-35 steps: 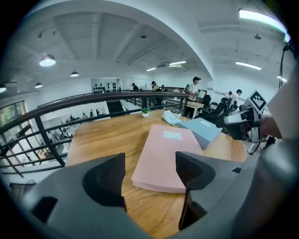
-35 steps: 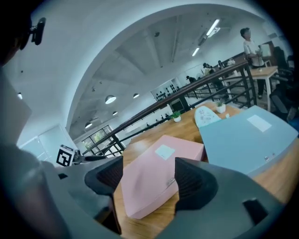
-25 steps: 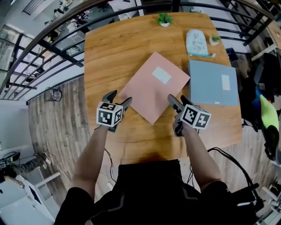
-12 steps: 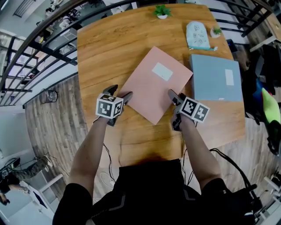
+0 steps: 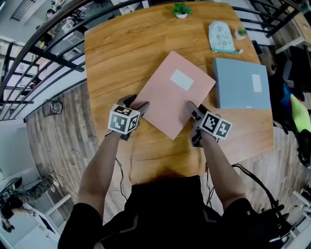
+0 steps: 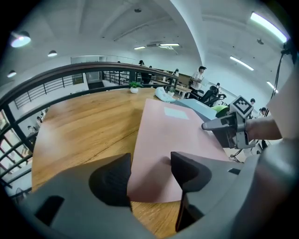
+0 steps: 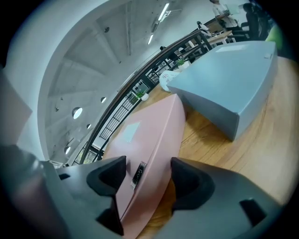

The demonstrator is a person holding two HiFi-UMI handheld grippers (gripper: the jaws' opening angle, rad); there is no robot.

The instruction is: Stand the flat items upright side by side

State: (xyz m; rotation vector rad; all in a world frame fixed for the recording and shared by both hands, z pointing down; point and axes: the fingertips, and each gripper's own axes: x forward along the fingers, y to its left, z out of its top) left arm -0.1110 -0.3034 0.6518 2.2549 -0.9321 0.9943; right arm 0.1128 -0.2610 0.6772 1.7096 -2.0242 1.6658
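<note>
Lowered left hand-held gripper (image 5: 137, 103) and right hand-held gripper (image 5: 195, 108), unclamped, closing astride pink box (image 5: 165, 103)

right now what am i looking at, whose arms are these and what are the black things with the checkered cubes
No robot here: a person holds a gripper in each hand, and the marker cubes are part of them. The big picture comes from a camera on the person's head, looking down; the other two ride on the left gripper and right gripper. On the wooden table lie a pink folder, a blue folder, a pale pouch and a small plant. Each gripper's fingers have just been closing around an edge of the pink folder but do not look clamped yet.
</note>
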